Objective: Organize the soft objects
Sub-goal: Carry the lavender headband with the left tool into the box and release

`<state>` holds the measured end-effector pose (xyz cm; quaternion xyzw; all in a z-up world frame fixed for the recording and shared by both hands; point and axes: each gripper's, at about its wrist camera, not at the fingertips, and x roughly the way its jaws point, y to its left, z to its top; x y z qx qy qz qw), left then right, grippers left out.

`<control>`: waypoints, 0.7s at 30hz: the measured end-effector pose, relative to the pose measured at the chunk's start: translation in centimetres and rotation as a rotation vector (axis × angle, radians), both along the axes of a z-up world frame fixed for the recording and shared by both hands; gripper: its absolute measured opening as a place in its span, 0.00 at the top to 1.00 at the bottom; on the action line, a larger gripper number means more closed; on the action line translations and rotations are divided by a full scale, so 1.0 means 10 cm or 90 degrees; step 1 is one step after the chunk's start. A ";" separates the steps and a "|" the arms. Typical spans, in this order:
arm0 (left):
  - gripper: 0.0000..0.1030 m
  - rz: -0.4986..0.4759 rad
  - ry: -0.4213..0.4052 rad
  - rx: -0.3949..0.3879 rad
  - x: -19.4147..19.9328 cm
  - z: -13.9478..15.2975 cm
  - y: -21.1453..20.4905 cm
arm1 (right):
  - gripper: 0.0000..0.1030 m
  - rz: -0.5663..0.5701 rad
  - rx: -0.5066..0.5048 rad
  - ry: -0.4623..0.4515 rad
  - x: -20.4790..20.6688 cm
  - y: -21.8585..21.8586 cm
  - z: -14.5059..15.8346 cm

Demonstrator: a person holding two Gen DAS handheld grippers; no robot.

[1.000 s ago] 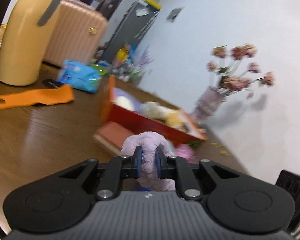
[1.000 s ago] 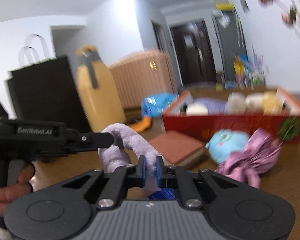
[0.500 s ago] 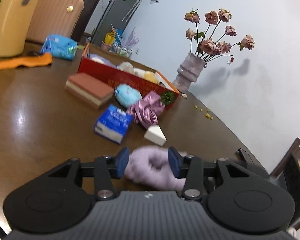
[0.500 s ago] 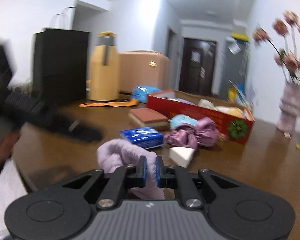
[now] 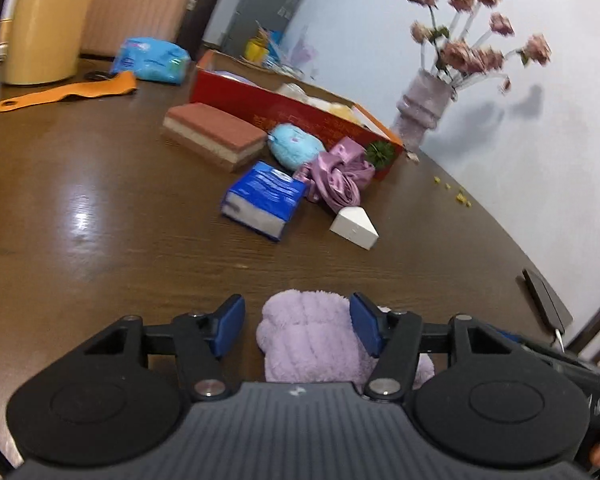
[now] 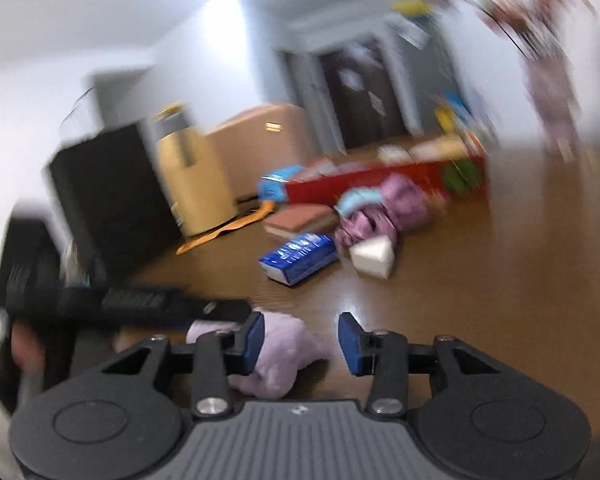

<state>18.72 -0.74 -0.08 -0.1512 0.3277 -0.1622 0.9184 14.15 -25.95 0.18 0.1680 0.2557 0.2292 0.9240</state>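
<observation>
Broadly, a dark wooden table (image 5: pixel 100 184) fills both views and carries everything else. Along its far side sits a long red cardboard box (image 5: pixel 284 114) with pale and yellow plush items showing over its rim. Left of the box stand a tall yellow jug (image 5: pixel 40 28) and a pink ribbed suitcase (image 5: pixel 136 4) behind it, and right of the box a vase of dried roses (image 5: pixel 424 104) against the white wall. In front of the box lies a two-layer brown sponge block (image 5: pixel 216 136), with a light blue plush toy (image 5: pixel 296 146) just beside it and a crumpled purple satin cloth (image 5: pixel 340 178) touching the box front. Nearer lie a blue tissue pack (image 5: pixel 264 200) and a white wedge sponge (image 5: pixel 354 226), close together. An orange strap (image 5: pixel 68 92) and a blue wipes packet (image 5: pixel 152 60) rest near the jug.

The lilac fuzzy cloth (image 5: pixel 312 340) lies on the near table edge, well apart from the box. The left gripper (image 5: pixel 298 322) is spread wide with the cloth between its blue pads, its right pad against the fluff, not squeezing. The right gripper (image 6: pixel 300 340) is also spread wide, holding nothing; the cloth (image 6: pixel 276 356) lies by its left pad. That view is motion-blurred.
</observation>
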 end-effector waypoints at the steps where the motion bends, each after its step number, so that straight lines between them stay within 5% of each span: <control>1: 0.43 0.008 -0.009 0.002 -0.05 0.01 0.01 | 0.60 -0.005 0.013 0.011 0.03 0.04 -0.01; 10: 0.43 0.014 -0.015 0.019 -0.24 0.09 0.04 | 0.68 -0.021 -0.069 0.040 0.09 0.45 -0.18; 14: 0.64 -0.007 -0.010 0.009 -0.22 0.02 0.03 | 0.79 -0.006 -0.101 0.023 0.06 0.51 -0.13; 21: 0.68 -0.041 -0.053 0.020 0.05 0.26 -0.03 | 0.86 0.006 -0.102 -0.007 0.32 0.44 0.15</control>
